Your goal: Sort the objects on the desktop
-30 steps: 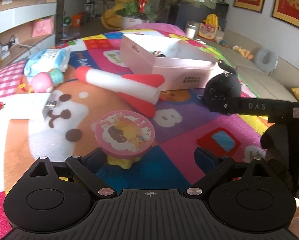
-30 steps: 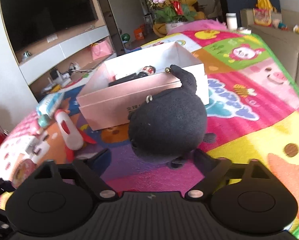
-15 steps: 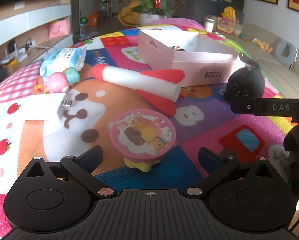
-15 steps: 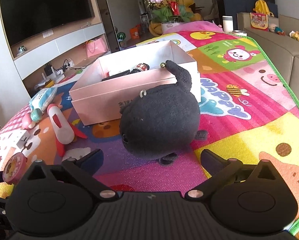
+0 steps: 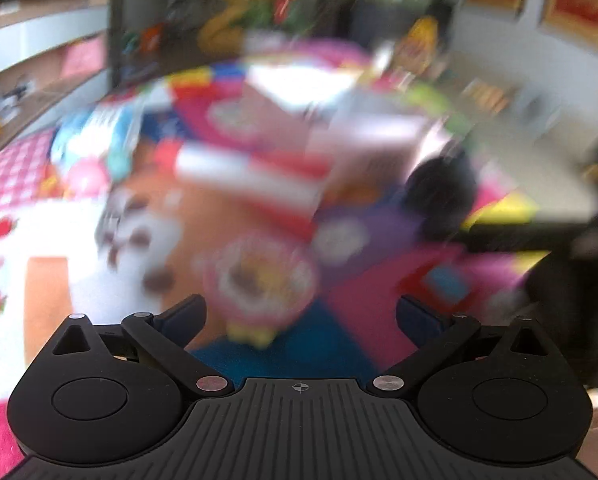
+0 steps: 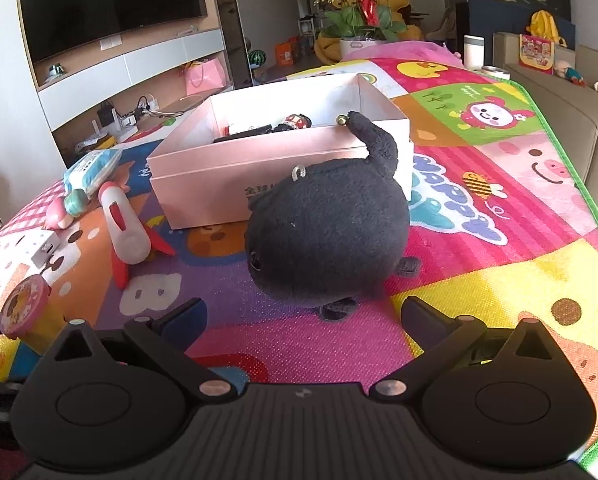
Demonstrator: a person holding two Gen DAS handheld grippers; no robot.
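Observation:
The left wrist view is smeared by motion. My left gripper is open, and the pink round toy on a yellow base stands just beyond its fingertips, apart from them. My right gripper is open too; the black plush cat sits on the mat just ahead of it, untouched. Behind the plush is the open pink box with a few small items inside. The pink round toy also shows at the far left of the right wrist view.
A white and red rocket toy, a blue wipes pack, a pink and teal small toy and a white adapter box lie on the colourful play mat. A sofa borders the mat's right edge.
My left gripper has pulled back and up from the pink round toy, its view now blurred. The right gripper's jaws have spread wider and stand clear of the black plush.

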